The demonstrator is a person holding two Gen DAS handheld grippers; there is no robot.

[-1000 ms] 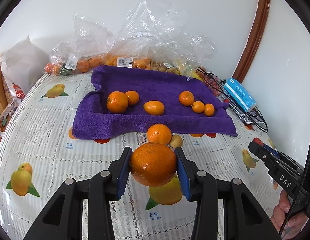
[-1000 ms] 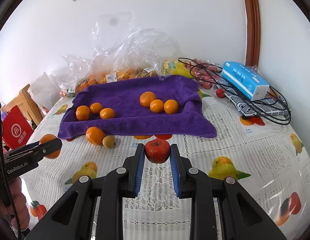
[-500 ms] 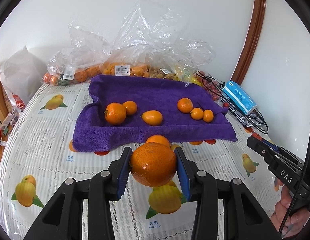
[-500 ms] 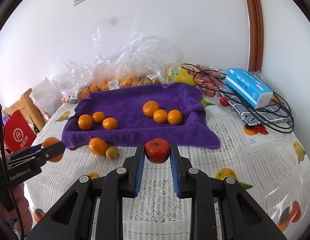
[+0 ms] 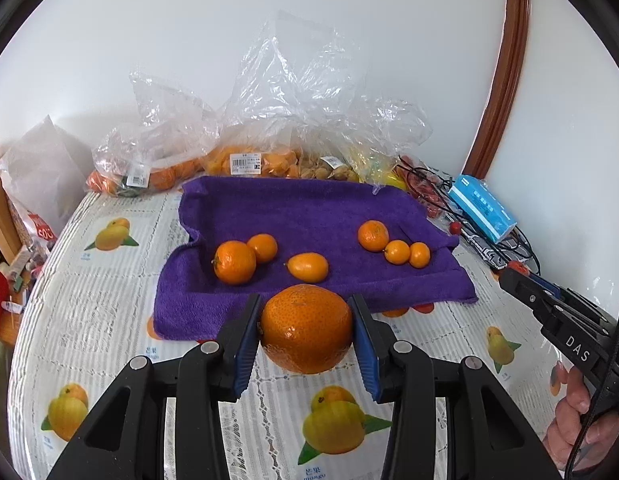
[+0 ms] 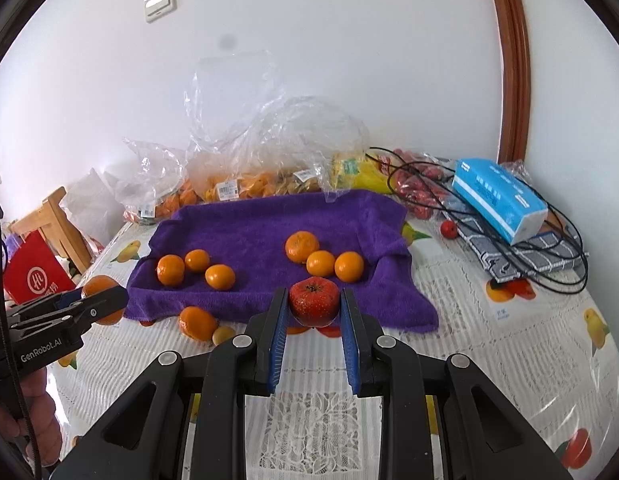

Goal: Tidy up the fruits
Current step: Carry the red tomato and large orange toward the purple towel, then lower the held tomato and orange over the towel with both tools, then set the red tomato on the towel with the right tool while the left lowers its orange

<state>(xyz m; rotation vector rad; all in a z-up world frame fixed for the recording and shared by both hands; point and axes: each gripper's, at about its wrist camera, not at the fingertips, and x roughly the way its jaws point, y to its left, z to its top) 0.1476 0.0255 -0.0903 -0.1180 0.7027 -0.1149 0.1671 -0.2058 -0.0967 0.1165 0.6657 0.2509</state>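
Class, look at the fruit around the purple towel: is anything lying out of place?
Yes. One orange and a small yellowish fruit touching it lie on the tablecloth just off the towel's front edge, while six others sit on the towel in two groups of three.

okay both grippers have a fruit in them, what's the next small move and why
Probably carry the left gripper forward and set its orange on the purple towel, beside the left orange group. Its jaws clamp the orange above the tablecloth, and like fruits already lie grouped there.

Right tongs (image 6: 314, 309) clamp red fruit (image 6: 314, 300) above purple towel (image 6: 269, 232) edge.
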